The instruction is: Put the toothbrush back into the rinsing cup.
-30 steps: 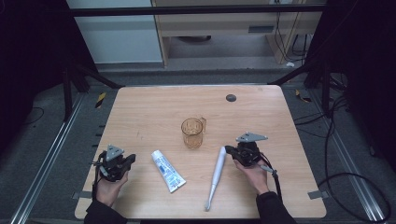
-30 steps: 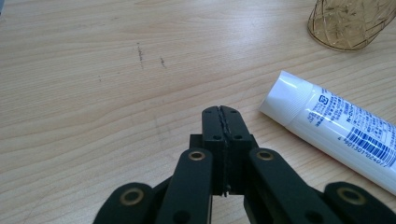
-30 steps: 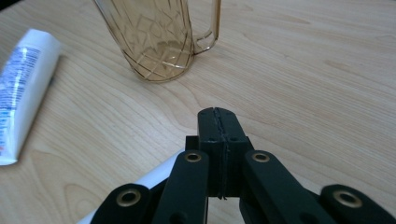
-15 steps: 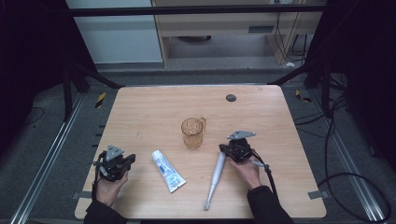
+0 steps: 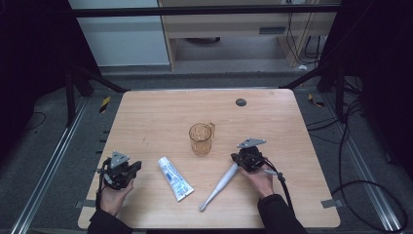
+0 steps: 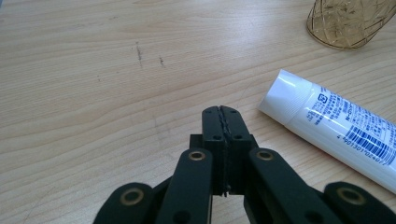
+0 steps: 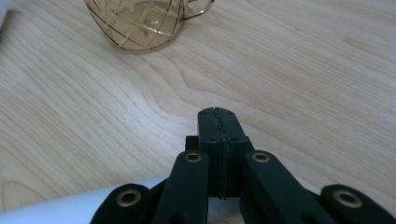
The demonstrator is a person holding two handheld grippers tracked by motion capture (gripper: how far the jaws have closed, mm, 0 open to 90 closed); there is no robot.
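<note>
black two-jaw tool [image 6: 223, 122]: jaws pressed together, empty | white plastic tube [image 6: 334, 128] just right | amber glass cup [image 6: 348, 23] far right | pale wooden desk [image 6: 93, 93]

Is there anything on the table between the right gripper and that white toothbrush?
Nothing visible. The right gripper, jaws shut, sits right at the upper end of the toothbrush. The amber cup stands apart, farther up the table.
</note>
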